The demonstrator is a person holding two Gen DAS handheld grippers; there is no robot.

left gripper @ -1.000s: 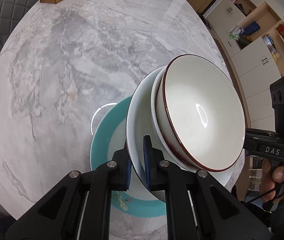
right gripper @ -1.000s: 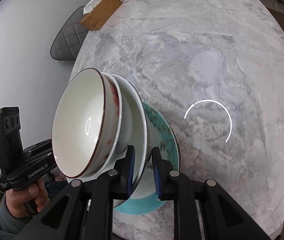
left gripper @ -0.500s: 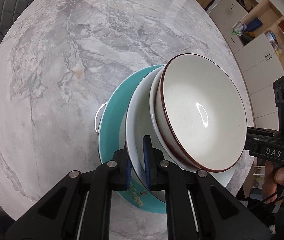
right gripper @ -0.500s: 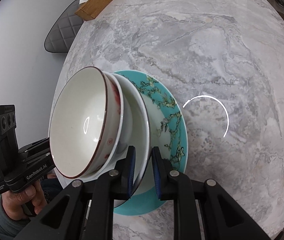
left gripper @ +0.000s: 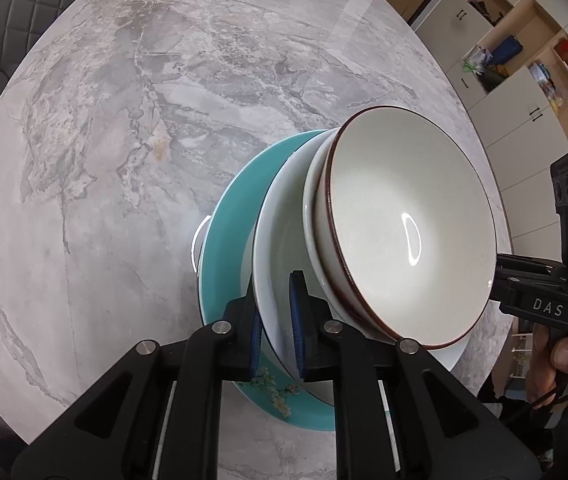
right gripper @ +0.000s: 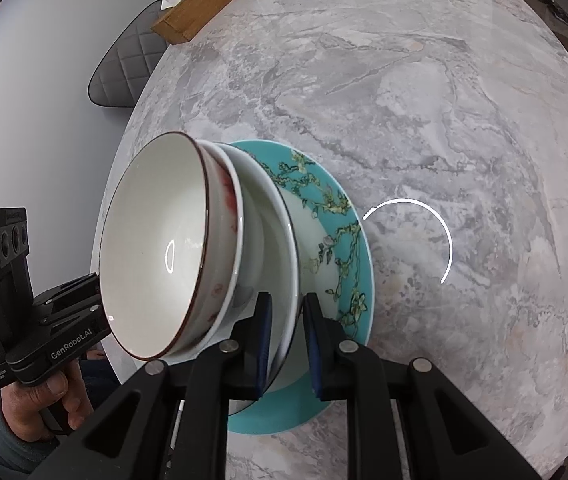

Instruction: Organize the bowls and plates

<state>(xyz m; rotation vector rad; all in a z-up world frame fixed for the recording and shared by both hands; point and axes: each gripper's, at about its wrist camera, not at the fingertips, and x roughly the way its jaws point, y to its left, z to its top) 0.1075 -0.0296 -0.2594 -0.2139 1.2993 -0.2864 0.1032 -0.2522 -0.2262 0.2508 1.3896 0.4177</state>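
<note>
A white plate [left gripper: 276,256] carries two nested bowls; the top bowl [left gripper: 407,224] is white inside with a dark red rim. My left gripper [left gripper: 276,312] is shut on the white plate's near rim. My right gripper [right gripper: 285,332] is shut on the opposite rim of the same white plate [right gripper: 280,240], with the bowls [right gripper: 156,244] to its left. The stack sits just over a teal floral plate [right gripper: 335,232] that lies on the marble table; the teal plate also shows in the left wrist view [left gripper: 228,236]. I cannot tell whether the white plate touches it.
The round grey marble table [left gripper: 164,100] spreads beyond the plates. A wooden tissue box [right gripper: 196,16] stands at its far edge, with a grey quilted chair [right gripper: 124,68] behind. Cabinets and shelves [left gripper: 523,60] line the room at right.
The held plate with bowls has come down and over the teal plate, which now shows more fully beneath it. Both grippers stayed shut on the white plate.
</note>
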